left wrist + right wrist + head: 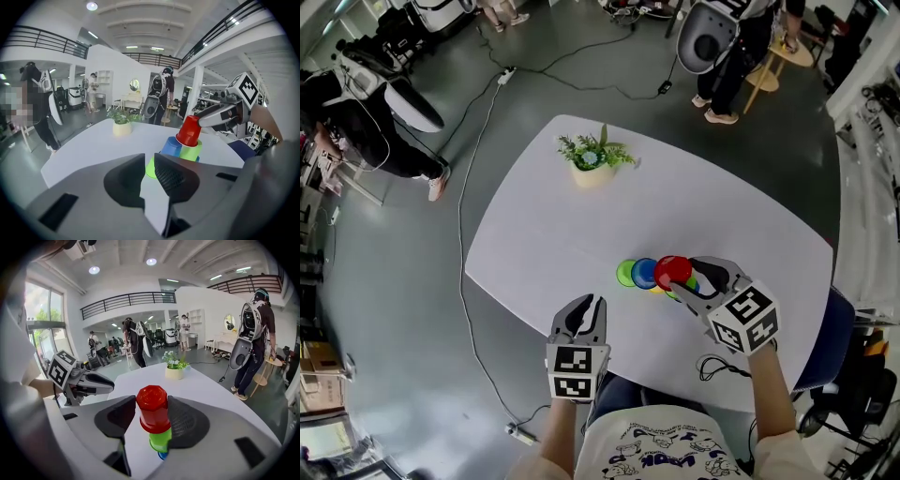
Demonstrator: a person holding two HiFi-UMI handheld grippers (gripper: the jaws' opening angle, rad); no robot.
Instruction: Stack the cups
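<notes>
An upside-down red cup (673, 270) is clamped between the pads of my right gripper (689, 277). In the right gripper view the red cup (153, 408) sits over an inverted green cup (161, 439), with a bit of blue (161, 455) under that. Beside this stack stand a blue cup (644, 272) and another green cup (626, 273). My left gripper (586, 305) hovers near the table's front edge, a short way short of the cups. Its jaws are nearly together with nothing between them, and over their tips show the green cup (151, 168) and the red cup (189, 131).
The cups stand on a white table (581, 225); a small potted plant (592, 157) is at its far side. A black cable (717, 366) lies near the front right edge, next to a blue chair (825, 337). People stand on the grey floor beyond.
</notes>
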